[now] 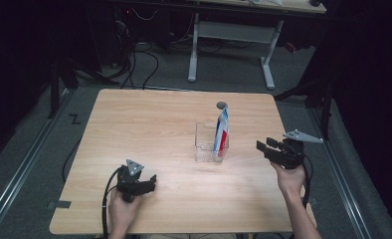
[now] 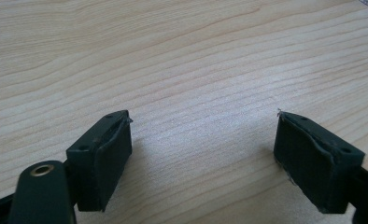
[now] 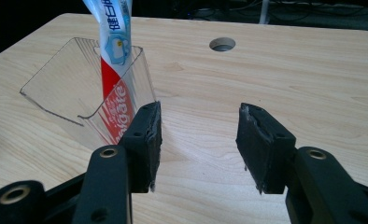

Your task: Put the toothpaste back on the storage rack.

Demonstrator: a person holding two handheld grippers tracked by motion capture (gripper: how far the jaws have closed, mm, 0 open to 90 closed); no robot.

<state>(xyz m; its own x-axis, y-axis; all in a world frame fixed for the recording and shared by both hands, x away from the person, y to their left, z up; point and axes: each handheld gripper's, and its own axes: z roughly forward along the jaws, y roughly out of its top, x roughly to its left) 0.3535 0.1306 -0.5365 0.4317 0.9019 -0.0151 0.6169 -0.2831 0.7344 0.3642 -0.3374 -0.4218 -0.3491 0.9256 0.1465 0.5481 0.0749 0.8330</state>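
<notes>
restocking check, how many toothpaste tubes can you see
1. The tube stands tilted in the clear box mid-table, left of the right gripper. Nothing seems hidden.

Light wood table [image 1: 149, 129] w/ a round cable hole [image 1: 222, 105] near its 12 o'clock edge. Grey carpet floor [image 1: 30, 164] all around, metal rails [image 1: 32, 149] running along it at 9 and 3. Second desk [image 1: 234, 30] w/ white legs at 12, black cables [image 1: 139, 64] tangled on the floor around 11. Room's pretty dark, black curtains [image 1: 368, 74] at 3 and 9, light mostly on the tabletop.
</notes>
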